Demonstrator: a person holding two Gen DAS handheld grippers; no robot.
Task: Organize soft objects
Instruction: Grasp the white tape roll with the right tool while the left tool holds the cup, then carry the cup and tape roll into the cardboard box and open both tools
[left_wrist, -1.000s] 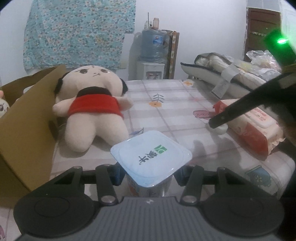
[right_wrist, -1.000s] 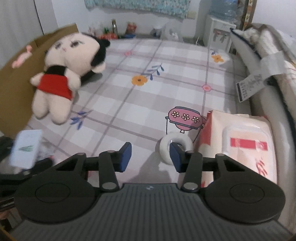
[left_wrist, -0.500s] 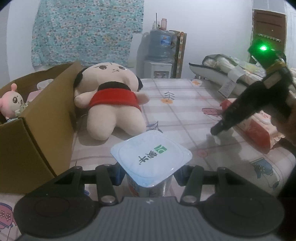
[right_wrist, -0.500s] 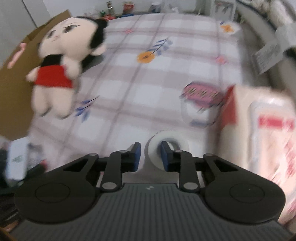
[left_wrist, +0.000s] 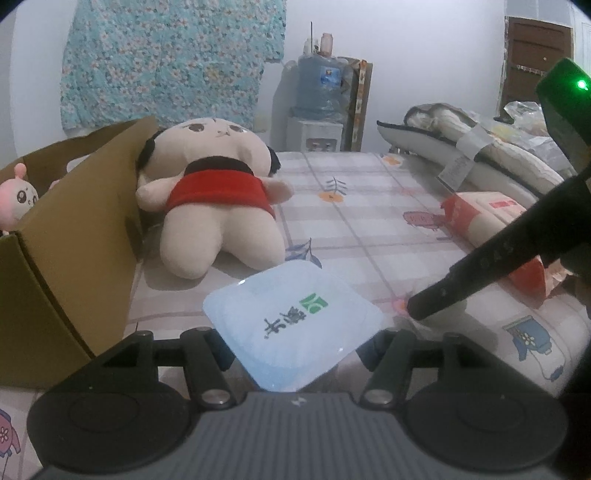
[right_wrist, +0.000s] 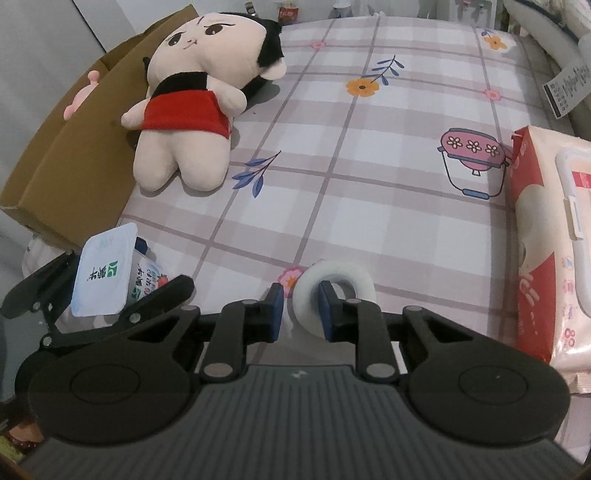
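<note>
Compared with a second ago, our right gripper (right_wrist: 301, 312) has closed in: then the white tape ring (right_wrist: 334, 282) lay just ahead of the spread pads on the checked bedsheet (right_wrist: 369, 177), and now the blue pads clench the ring's near wall, one outside it and one inside the hole. The ring sits near the front edge of the bed, well apart from the wet-wipes pack (right_wrist: 546, 236) at right.

Our left gripper (left_wrist: 295, 350) has been easing wider within the last moment, with the yogurt cup (left_wrist: 291, 328) between its fingers. In the right wrist view the cup (right_wrist: 105, 275) leans between the left gripper's fingers (right_wrist: 162, 295). The plush doll (left_wrist: 218, 195) lies on the sheet against the cardboard box (left_wrist: 62, 236), as before.

The cup's wide lid hides the left pads in the left wrist view, so we cannot tell whether they press its sides. The wipes pack is cut off at the frame edge, and the small pink toy (left_wrist: 16, 195) in the box shows only in part.
</note>
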